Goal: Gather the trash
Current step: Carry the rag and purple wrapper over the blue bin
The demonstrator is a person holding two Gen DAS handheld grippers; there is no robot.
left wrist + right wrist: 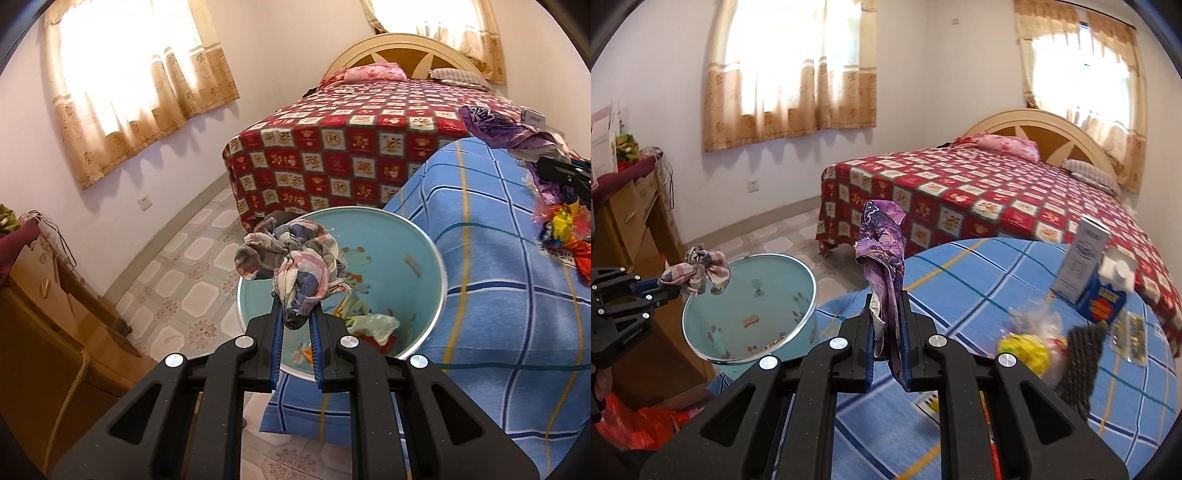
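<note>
I have both tongs loaded. The left tongs [297, 315] are clamped on a crumpled checked rag [291, 254], which hangs over the open mouth of the pale blue bin [436, 258]. The right tongs [886, 334] are clamped on a crumpled purple wrapper [882, 251], held above the near edge of the tabletop [979, 266], short of the bin and to its right.

Risks I judge from this position:

1. Rag release. The rag sits near the bin's left rim in the right wrist view. If I part the left tongs here, a fold may catch on the rim and drape outside, or frayed threads may cling to a pad. I would move further over the centre first.

2. Wrapper transfer. The wrapper stands tall above the pads and is held only by its lower end. A quick swing toward the bin could let it slip out onto the floor or the cloth.

3. Collision. Both tongs are heading for one opening. The right unit could strike the left one, or nudge the bin, which looks light and stands just beside the tabletop.

4. Remaining trash. Yellow and clear wrappers [1027, 347] and two cartons [1102, 284] lie on the tabletop. A low sweep with the right tongs could scatter them.
</note>
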